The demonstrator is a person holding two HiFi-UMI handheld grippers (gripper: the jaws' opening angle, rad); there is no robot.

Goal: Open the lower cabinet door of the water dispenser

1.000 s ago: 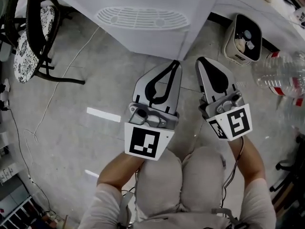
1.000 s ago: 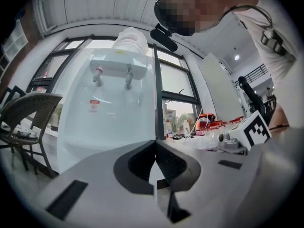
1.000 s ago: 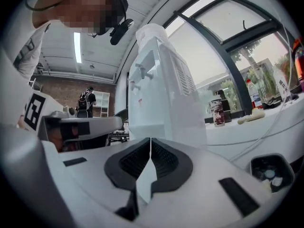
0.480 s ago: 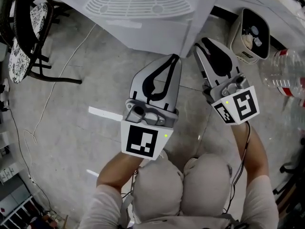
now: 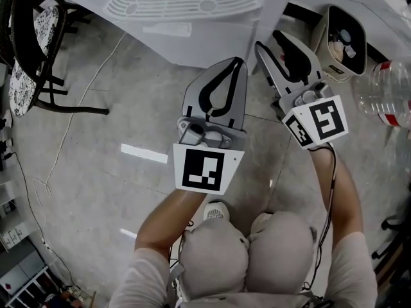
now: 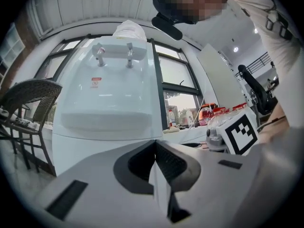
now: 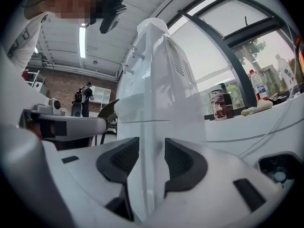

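Note:
The white water dispenser [image 5: 192,40] stands at the top of the head view, with its drip-tray grille [image 5: 183,4] facing me. My left gripper [image 5: 240,61] is shut and empty, its tip just short of the dispenser's lower front [image 6: 95,148], near the right corner. My right gripper [image 5: 264,42] is at that same corner. Its jaws are opening, and the dispenser's vertical corner edge [image 7: 151,127] runs through the gap between the pads [image 7: 178,163], which do not press on it. In the left gripper view the jaws [image 6: 156,145] meet.
A black chair with a patterned cushion [image 5: 26,56] stands at the left, and a thin cable [image 5: 70,127] trails over the floor. A beige bin [image 5: 340,40] and a clear water bottle [image 5: 388,88] sit right of the dispenser. My knees are directly below.
Both grippers have moved closer to the dispenser's front right corner. The right gripper now reaches the corner edge, and its jaws have spread apart.

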